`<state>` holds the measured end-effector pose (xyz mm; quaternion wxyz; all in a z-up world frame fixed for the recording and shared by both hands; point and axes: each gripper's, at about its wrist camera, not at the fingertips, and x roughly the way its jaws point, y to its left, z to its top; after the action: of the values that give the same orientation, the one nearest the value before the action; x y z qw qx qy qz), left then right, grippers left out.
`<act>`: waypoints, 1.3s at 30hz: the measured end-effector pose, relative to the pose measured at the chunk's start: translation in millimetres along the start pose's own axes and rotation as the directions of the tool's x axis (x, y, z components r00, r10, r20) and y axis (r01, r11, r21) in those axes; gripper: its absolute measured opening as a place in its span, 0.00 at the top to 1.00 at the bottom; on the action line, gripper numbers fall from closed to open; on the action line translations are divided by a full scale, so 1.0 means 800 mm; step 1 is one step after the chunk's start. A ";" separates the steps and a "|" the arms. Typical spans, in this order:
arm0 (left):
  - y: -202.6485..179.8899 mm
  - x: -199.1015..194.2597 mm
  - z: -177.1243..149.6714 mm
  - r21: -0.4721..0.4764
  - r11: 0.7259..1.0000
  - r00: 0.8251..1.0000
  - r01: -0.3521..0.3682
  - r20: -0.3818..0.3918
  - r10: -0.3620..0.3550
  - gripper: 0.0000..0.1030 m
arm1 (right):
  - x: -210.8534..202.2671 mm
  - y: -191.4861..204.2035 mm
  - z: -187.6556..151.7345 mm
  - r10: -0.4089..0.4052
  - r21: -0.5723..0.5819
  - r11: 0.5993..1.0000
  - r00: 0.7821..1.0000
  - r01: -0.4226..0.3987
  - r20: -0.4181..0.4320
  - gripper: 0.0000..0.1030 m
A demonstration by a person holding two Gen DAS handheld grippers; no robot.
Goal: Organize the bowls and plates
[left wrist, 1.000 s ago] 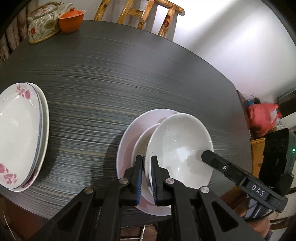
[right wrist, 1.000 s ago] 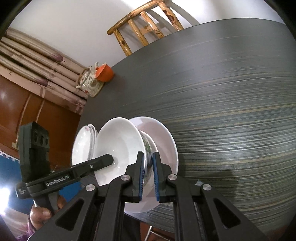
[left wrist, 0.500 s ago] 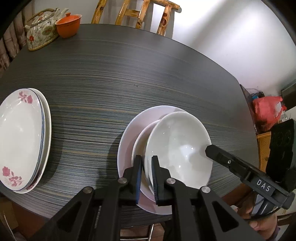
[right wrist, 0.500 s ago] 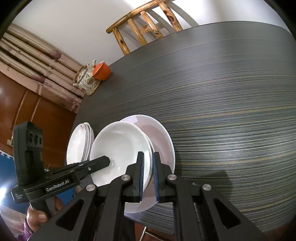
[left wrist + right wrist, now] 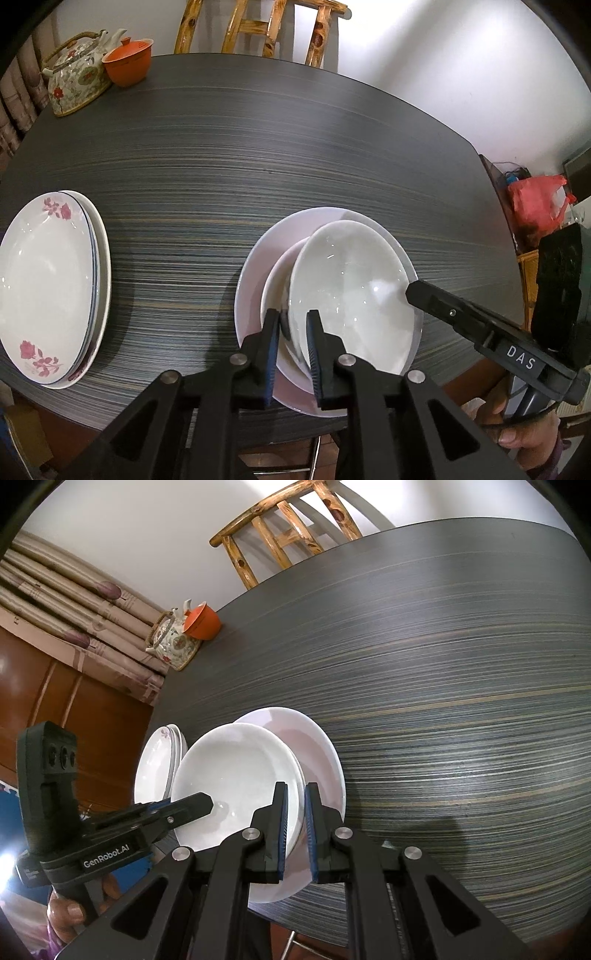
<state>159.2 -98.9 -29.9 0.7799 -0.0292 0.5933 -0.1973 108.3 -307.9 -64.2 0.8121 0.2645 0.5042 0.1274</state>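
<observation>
The wide plate lies at the near edge of the table. On it sit two nested bowls. Left of the plate lies a plate stack. Far behind it to the left stand a teapot and a cup, touching; a chair stands beyond the table.
</observation>
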 end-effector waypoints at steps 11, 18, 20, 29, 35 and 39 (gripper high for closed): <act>-0.003 -0.006 -0.002 0.037 0.999 1.000 -0.026 -0.013 0.026 0.78 | -0.002 0.003 -0.002 0.006 -0.010 1.000 1.000 -0.007 -0.002 0.90; 0.001 -0.012 -0.005 0.033 0.999 1.000 -0.022 0.002 0.022 0.70 | -0.002 0.003 -0.001 0.011 -0.010 1.000 1.000 -0.011 -0.004 0.90; 0.001 -0.015 -0.006 0.035 0.999 1.000 -0.021 0.010 0.020 0.70 | -0.004 0.002 0.000 0.017 -0.007 1.000 1.000 -0.017 -0.001 0.90; 0.025 -0.021 -0.027 0.030 0.999 0.997 -0.046 0.071 0.043 0.68 | -0.029 -0.013 -0.005 0.023 0.003 1.000 0.999 -0.023 0.042 0.88; 0.056 -0.018 -0.028 -0.069 0.993 0.994 0.091 0.069 -0.086 0.63 | -0.029 -0.042 -0.008 -0.004 0.048 0.999 0.999 0.003 0.038 0.88; 0.070 -0.020 -0.029 -0.086 0.985 0.987 0.150 0.065 -0.145 0.63 | -0.027 -0.049 -0.010 0.014 0.076 0.997 0.999 -0.016 0.029 0.88</act>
<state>149.4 -37.6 -37.5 0.7779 -0.1141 0.5749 -0.2267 88.7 -348.3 -72.9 0.8077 0.3009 0.4949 0.1104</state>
